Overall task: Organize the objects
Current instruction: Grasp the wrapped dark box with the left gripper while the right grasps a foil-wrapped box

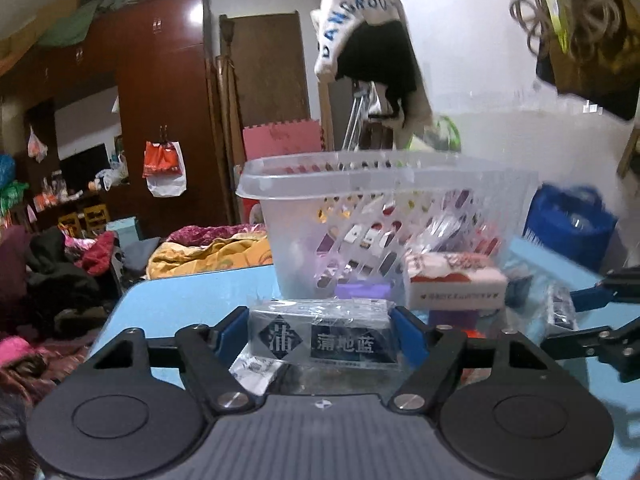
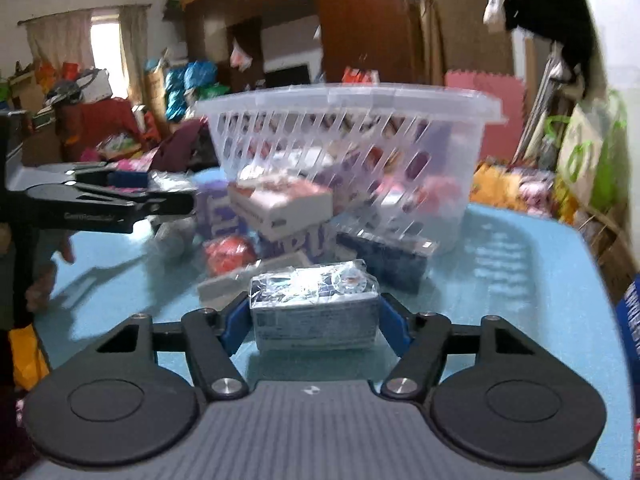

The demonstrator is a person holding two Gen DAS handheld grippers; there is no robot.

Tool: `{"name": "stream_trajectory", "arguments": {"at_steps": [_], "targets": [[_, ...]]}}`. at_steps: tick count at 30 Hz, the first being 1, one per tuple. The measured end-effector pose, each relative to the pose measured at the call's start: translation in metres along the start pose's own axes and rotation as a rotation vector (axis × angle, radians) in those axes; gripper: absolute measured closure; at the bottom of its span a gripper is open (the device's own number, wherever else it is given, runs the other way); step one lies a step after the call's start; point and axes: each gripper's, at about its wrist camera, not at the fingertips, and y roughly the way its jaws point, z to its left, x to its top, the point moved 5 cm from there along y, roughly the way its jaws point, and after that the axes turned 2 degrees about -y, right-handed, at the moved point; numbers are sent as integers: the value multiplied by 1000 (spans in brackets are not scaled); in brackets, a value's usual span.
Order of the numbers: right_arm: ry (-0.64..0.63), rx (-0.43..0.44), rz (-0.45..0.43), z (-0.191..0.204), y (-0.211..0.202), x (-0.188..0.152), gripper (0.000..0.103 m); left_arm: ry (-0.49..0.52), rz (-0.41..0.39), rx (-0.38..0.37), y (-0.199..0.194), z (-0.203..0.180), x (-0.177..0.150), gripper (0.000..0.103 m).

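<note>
A dark-labelled box in clear film (image 1: 344, 344) lies on the light blue table (image 1: 180, 300). My left gripper (image 1: 320, 320) is shut on it, a blue pad against each end. A grey-blue film-wrapped box (image 2: 316, 320) sits between the pads of my right gripper (image 2: 314, 304), which is shut on it. Just behind both stands a clear slotted plastic basket (image 1: 280, 184) (image 2: 360, 96). The left gripper (image 2: 160, 192) shows side-on at the left of the right wrist view.
Loose items crowd the basket's foot: a white and red box (image 1: 456, 284) (image 2: 288, 204), a purple box (image 2: 296, 246), a red round thing (image 2: 230, 254), a dark blue box (image 2: 384, 258). A blue bag (image 1: 572, 224) stands at the right. Piles of clothes lie past the table edge.
</note>
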Motion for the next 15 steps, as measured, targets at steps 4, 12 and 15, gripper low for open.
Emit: {"name": "stream_trajectory", "arguments": {"at_steps": [4, 12, 15], "targets": [[30, 9, -77, -5, -12, -2, 34, -35, -84, 9, -24, 1, -2, 24], [50, -27, -132, -4, -18, 3, 34, -11, -170, -27, -44, -18, -3, 24], [54, -35, -145, -5, -19, 4, 34, -22, -152, -40, -37, -18, -6, 24]]}}
